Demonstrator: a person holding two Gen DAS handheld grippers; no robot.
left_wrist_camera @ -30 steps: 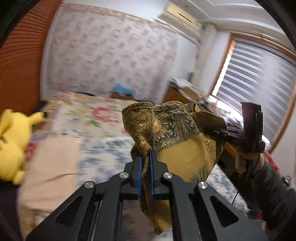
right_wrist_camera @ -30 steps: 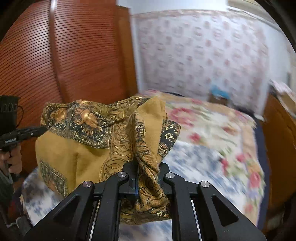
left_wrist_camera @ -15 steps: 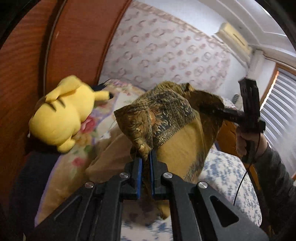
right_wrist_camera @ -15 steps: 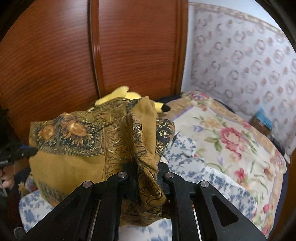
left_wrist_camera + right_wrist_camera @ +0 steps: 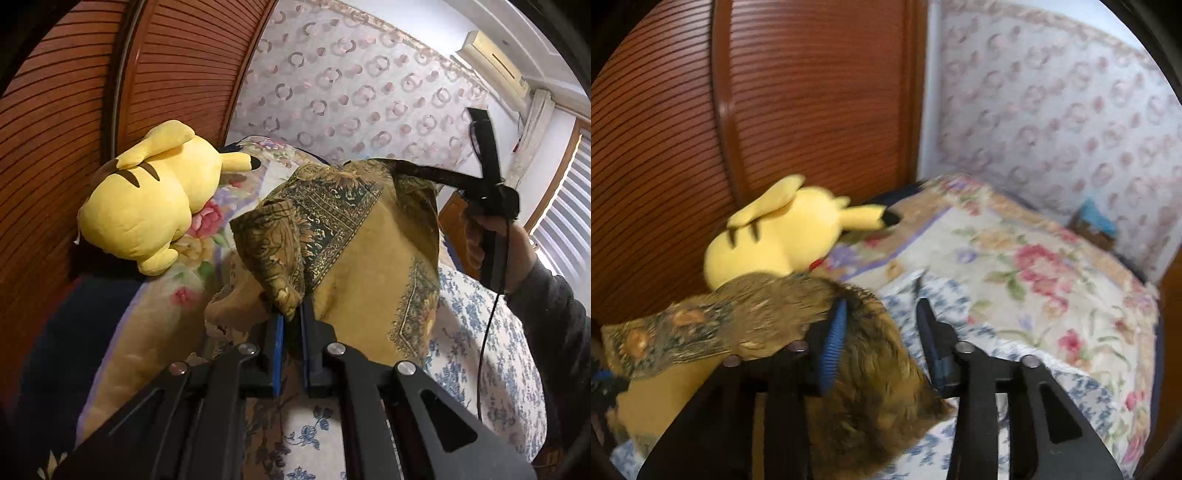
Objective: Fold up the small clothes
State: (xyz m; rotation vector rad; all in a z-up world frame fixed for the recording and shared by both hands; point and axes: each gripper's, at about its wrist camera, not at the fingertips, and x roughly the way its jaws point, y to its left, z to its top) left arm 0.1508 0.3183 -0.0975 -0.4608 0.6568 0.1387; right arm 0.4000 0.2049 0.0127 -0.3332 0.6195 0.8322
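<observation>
Two grippers: both share one garment, held above the bed; items run from nearest to farthest.
Left gripper (image 5: pixel 290 325): jaws pressed together on a bunched corner of the mustard patterned cloth (image 5: pixel 369 266), which rises from between the blue pads.
Right gripper (image 5: pixel 882 332): jaws opening; the cloth (image 5: pixel 871 398) lies between and over the fingers but the pads no longer press on it, and it appears to be slipping off to the left.
Right gripper, as seen from the left wrist (image 5: pixel 402 169): its tip meets the cloth's upper edge; the person's hand (image 5: pixel 487 236) grips the handle.
Cloth, position: hanging in the air as a loose doubled sheet, lower edge near the blue-flowered bedsheet (image 5: pixel 472 354); not laid flat.
Beige fabric (image 5: pixel 229 302): just behind the held corner, on the bed.
Yellow plush toy (image 5: pixel 147 206): on the floral quilt (image 5: pixel 1034 266), against the wooden panel (image 5: pixel 66 140).
Progress, judged: at most a first fold is made; the garment is being set down toward the toy's end of the bed.
Remaining, judged: release by the left gripper, flattening, any further folds.
</observation>
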